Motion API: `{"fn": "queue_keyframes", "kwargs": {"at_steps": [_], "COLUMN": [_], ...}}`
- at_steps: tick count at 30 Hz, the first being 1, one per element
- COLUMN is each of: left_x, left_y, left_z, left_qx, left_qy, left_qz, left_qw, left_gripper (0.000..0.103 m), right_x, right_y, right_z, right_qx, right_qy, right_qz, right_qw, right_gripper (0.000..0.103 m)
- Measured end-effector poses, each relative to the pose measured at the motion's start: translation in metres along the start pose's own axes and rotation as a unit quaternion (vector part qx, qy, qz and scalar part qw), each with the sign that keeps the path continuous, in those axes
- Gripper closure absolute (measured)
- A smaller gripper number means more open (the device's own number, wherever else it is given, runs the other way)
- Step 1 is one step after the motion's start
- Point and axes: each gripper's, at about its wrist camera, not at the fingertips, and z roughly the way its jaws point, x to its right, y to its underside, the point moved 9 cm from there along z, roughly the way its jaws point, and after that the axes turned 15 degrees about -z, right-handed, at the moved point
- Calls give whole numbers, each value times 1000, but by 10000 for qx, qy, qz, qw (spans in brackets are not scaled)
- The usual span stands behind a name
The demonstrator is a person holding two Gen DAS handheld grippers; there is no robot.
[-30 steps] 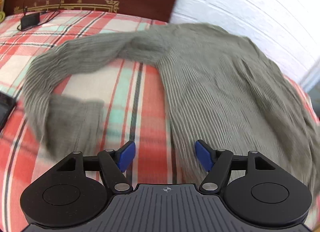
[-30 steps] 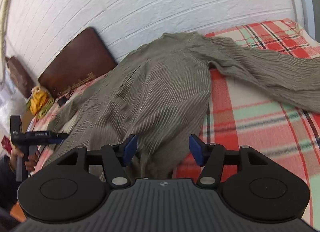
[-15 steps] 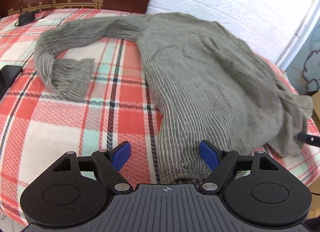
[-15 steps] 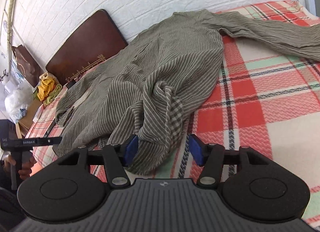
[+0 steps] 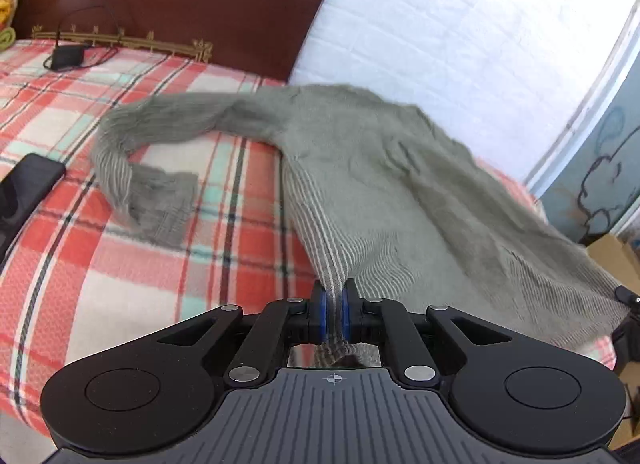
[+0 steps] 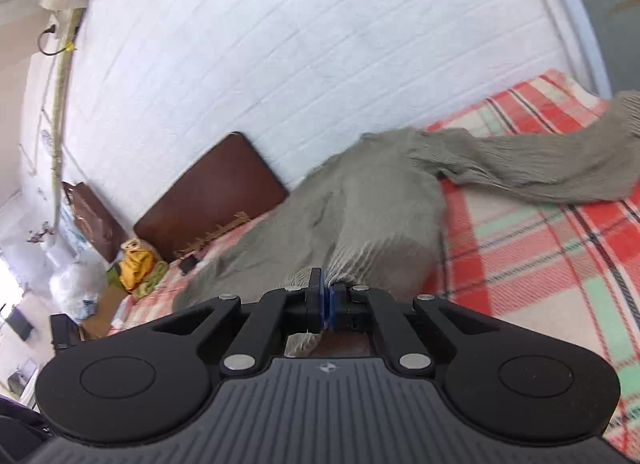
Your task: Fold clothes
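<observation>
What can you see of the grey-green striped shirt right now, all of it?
The shirt is grey-green, thin, ribbed-looking fabric with fine pale stripes and long sleeves. It lies spread across the plaid bedspread, its top toward the white wall. One sleeve curves toward the headboard side and doubles back at the cuff; the other trails across the plaid in the right wrist view. Its near edge is lifted and pulled taut: the left gripper and the right gripper each have their jaws shut on it. Much of it is motion-blurred.
</observation>
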Motion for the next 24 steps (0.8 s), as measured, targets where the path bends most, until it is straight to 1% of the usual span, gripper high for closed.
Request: {"fn": "queue_keyframes", "kwargs": {"at_steps": [2, 4, 5, 7, 8, 9, 10, 11, 12, 13, 15, 16, 17, 18, 20, 23, 24], "left_x": [-9, -18, -23, -32, -32, -31, -31, -30, -30, -29, -28, -24, -19, -15, -9, -2, -1], "left_y": [9, 20, 25, 32, 26, 20, 14, 8, 2, -4, -16, -24, -34, -41, -57, -81, -90], "left_z": [6, 12, 15, 18, 16, 13, 11, 9, 6, 4, -2, 1, 7, 13, 27, 55, 67], "left_qx": [-229, -452, -541, -688, -609, -524, -440, -355, -271, -186, -17, 55, 126, 183, 296, 512, 541], "left_qy": [-139, -345, -476, -648, -632, -611, -591, -571, -551, -531, -490, -517, -533, -512, -528, -694, -723], "left_qz": [-49, 23, 65, 110, 98, 85, 72, 58, 45, 32, 5, -27, -83, -93, -68, -53, -128], "left_qw": [9996, 9984, 9974, 9955, 9961, 9967, 9973, 9977, 9981, 9984, 9988, 9986, 9985, 9985, 9981, 9963, 9958], "left_gripper": [98, 85, 75, 72, 67, 61, 56, 47, 41, 40, 36, 35, 31, 27, 27, 27, 27], "right_x": [11, 22, 28, 37, 40, 42, 45, 48, 51, 54, 58, 60, 61, 62, 66, 74, 78], "right_y": [16, 34, 43, 63, 69, 70, 64, 56, 46, 34, 7, -6, -17, -27, -41, -52, -53], "right_z": [5, 12, 15, 22, 24, 22, 18, 12, 6, 1, 1, 5, 13, 23, 47, 90, 105], "right_qx": [-177, -452, -602, -999, -1137, -1125, -996, -836, -627, -390, -46, 67, 132, 167, 134, -89, -195], "right_qy": [115, 288, 381, 459, 463, 508, 561, 596, 581, 515, 441, 462, 443, 398, 346, 468, 541], "right_qz": [225, 364, 424, 505, 531, 530, 544, 574, 650, 733, 774, 760, 735, 705, 690, 621, 592], "right_qw": [9995, 9979, 9966, 9927, 9910, 9909, 9919, 9931, 9942, 9952, 9960, 9960, 9962, 9966, 9969, 9969, 9966], "right_gripper": [101, 101, 101, 101, 99, 96, 95, 88, 76, 72, 70, 70, 69, 66, 62, 62, 62]}}
